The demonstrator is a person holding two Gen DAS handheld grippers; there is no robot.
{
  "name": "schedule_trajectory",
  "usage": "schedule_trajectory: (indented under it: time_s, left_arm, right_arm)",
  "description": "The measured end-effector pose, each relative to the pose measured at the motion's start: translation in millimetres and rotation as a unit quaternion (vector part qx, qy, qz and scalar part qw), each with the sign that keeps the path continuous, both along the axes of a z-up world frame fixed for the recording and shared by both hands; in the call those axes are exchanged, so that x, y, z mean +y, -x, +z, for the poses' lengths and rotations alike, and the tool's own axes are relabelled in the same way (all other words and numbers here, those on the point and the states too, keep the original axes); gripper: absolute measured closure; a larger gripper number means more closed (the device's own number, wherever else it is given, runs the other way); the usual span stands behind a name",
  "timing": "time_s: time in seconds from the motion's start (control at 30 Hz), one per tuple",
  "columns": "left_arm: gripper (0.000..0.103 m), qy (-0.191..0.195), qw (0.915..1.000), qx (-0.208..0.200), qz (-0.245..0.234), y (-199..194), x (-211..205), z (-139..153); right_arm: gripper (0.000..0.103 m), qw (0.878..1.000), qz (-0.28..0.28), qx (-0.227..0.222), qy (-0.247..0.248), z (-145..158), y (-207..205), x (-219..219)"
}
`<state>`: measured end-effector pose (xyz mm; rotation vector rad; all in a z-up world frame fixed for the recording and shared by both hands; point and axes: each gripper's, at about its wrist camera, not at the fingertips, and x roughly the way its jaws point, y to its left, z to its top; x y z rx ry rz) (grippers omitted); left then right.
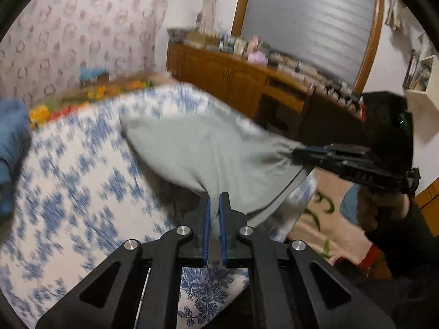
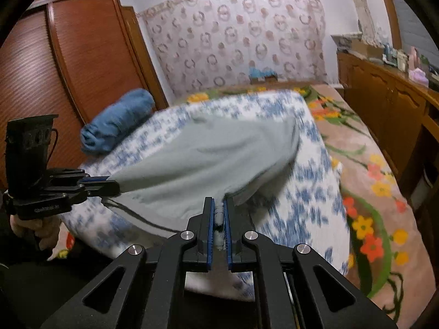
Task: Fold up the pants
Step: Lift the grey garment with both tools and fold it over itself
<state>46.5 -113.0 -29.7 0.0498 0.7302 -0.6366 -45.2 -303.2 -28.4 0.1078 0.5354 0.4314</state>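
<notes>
Both tongs are pinching the pants. Left tongs (image 1: pixel 214 205), bottom centre of the left wrist view, are pressed together w/ a bunch of grey cloth between the blue pads. Right tongs (image 2: pixel 218 211), bottom centre of the right wrist view, are likewise clamped on a rolled edge of the same cloth.

Grey pants (image 2: pixel 197 159) hang stretched between the two grips, lifted off the near end & sagging back onto the bed cover (image 2: pixel 310 175), white w/ blue flowers, mid-frame in both views. Far end of the pants is blurred, seems to rest on the cover.

In the left wrist view the right tongs also show at mid right, gripping the pants edge; in the right wrist view the left tongs sit at lower left, w/ a hand (image 2: pixel 41 230) on the handle below.

Rolled blue garment (image 2: pixel 118 120) lies on the cover, upper left of the right wrist view. Floral rug (image 2: pixel 367 192) at right, wooden cabinet (image 2: pixel 384 96) at upper right.
</notes>
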Motion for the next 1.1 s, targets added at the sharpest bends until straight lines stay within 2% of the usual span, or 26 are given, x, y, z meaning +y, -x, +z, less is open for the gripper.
schedule_trajectory:
  time_s: [0.17,0.27,0.4,0.53,0.67,0.73,0.83,0.97,1.03,1.1]
  left_arm:
    - [0.097,0.029,0.9977,-0.059,0.015,16.2,17.7,59.7]
    - [0.098,0.031,0.9947,-0.094,0.024,20.9,28.4,90.9]
    - [0.098,0.03,0.9906,-0.128,0.038,18.0,43.0,118.2]
    - [0.099,0.027,0.9885,-0.138,0.055,2.1,54.1,128.8]
    - [0.099,0.006,0.9858,-0.143,0.088,-35.9,65.0,130.2]
    - [0.099,-0.006,0.9831,-0.145,0.112,-61.0,72.1,132.7]
    - [0.099,-0.005,0.9787,-0.145,0.146,-98.4,89.5,141.7]
    - [0.099,-0.015,0.9714,-0.163,0.172,-130.7,101.1,164.2]
    - [0.099,-0.025,0.9691,-0.168,0.179,-136.2,103.1,169.5]
    - [0.099,-0.041,0.9691,-0.169,0.175,-136.4,102.5,161.7]
  right_arm:
    - [0.096,0.998,0.025,-0.051,-0.011,46.1,14.4,6.6]
    - [0.096,0.995,0.04,-0.088,-0.008,78.1,23.8,13.9]
    - [0.097,0.99,0.058,-0.125,-0.004,112.0,29.3,24.0]
    - [0.097,0.987,0.073,-0.142,0.006,127.6,18.6,33.2]
    - [0.097,0.986,0.079,-0.146,0.029,142.2,-19.9,51.2]
    - [0.097,0.986,0.071,-0.147,0.043,154.5,-52.7,59.6]
    - [0.097,0.986,0.06,-0.151,0.041,166.0,-103.4,72.0]
    - [0.097,0.985,0.054,-0.161,0.033,184.7,-145.1,100.8]
    - [0.097,0.983,0.055,-0.172,0.031,184.5,-156.2,111.1]
    - [0.097,0.984,0.062,-0.166,0.033,168.2,-161.8,116.4]
